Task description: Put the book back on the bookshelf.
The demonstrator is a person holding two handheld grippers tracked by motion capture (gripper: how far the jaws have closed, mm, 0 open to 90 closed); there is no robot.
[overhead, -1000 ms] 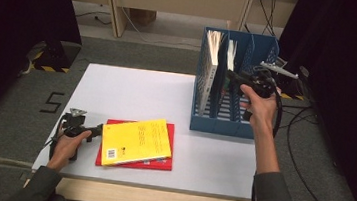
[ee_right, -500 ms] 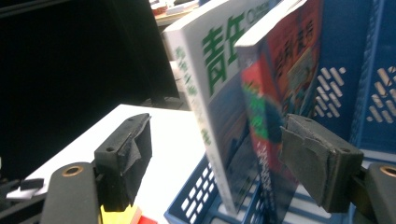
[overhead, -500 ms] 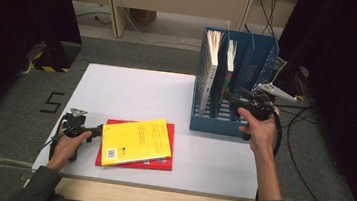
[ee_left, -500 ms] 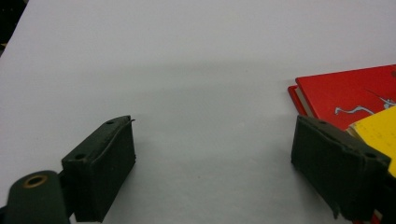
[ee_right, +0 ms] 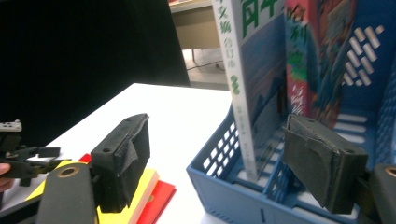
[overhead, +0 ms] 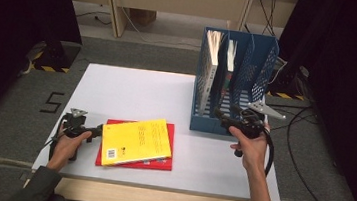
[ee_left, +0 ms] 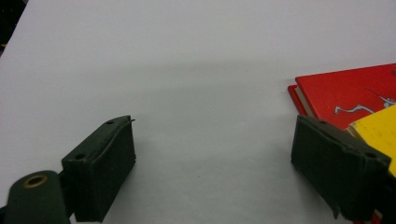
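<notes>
- Two books stacked flat at near-left of white table [overhead: 132, 88]: yellow book [overhead: 136, 141] on top, skewed, over red book [overhead: 160, 162].
- Left gripper [overhead: 93, 132] low at near-left table edge, just beside yellow book's left edge, pointing right toward it.
- Left jaws wide apart in left gripper view, bare tabletop [ee_left: 187, 70] between them, nothing gripped; right pad just beside corner of red book [ee_left: 348, 91] and yellow book [ee_left: 378, 130], contact impossible to tell.
- Right gripper [overhead: 221, 116] held above table at near-left corner of blue file rack [overhead: 262, 69], pointing left.
- Right jaws wide, just been opening further, nothing pinched between them; in right gripper view, near corner of blue rack [ee_right: 224, 179] and an upright book's lower edge seen in the gap beyond.
- Blue rack standing at far-right of table, slotted compartments open on top.
- Two upright books in rack: white-spined book [overhead: 209, 78] in left compartment, green print on spine [ee_right: 243, 93]; red-covered book [overhead: 228, 68] in next compartment to the right [ee_right: 308, 60].
- Right-hand compartment: contents impossible to tell.
- Left gripper also far-left in right gripper view [ee_right: 21, 156], beside yellow book [ee_right: 135, 198] and red book [ee_right: 161, 196].
</notes>
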